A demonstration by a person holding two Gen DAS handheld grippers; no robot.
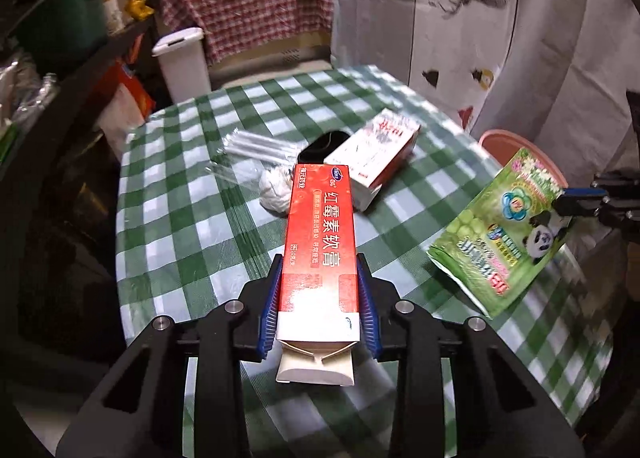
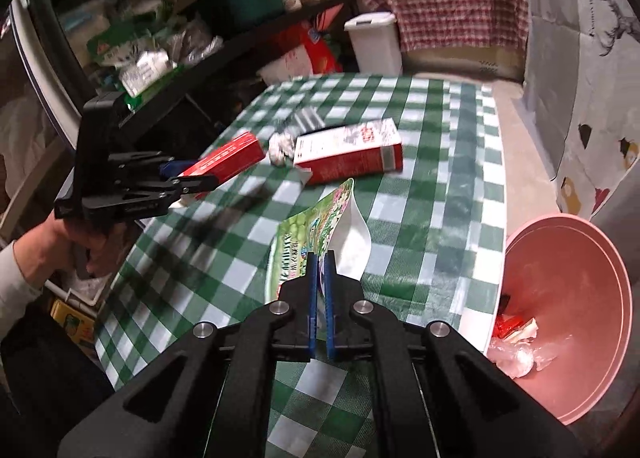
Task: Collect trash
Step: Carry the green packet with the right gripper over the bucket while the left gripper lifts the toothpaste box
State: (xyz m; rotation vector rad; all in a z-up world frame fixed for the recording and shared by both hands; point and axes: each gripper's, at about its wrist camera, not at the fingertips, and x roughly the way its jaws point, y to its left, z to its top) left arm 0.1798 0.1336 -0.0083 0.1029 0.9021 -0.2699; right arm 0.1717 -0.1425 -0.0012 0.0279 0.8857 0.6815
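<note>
My left gripper (image 1: 320, 262) is shut on a long red ointment box (image 1: 320, 226), held above the checked table; it also shows in the right wrist view (image 2: 230, 157). My right gripper (image 2: 320, 256) is shut on a green snack pouch (image 2: 308, 234), lifted over the table; the pouch also shows in the left wrist view (image 1: 508, 230). A red-and-white carton (image 2: 348, 150) lies on the table beside a crumpled white tissue (image 1: 276, 190) and clear plastic wrap (image 1: 252, 146). A pink bin (image 2: 576, 298) beside the table's right edge holds wrappers.
The green-checked table (image 2: 420, 194) has a black object (image 1: 324, 144) behind the carton. A white lidded bin (image 2: 374, 42) stands beyond the table. Cluttered shelves (image 2: 160, 54) run along the left. A papered wall (image 2: 580, 78) is on the right.
</note>
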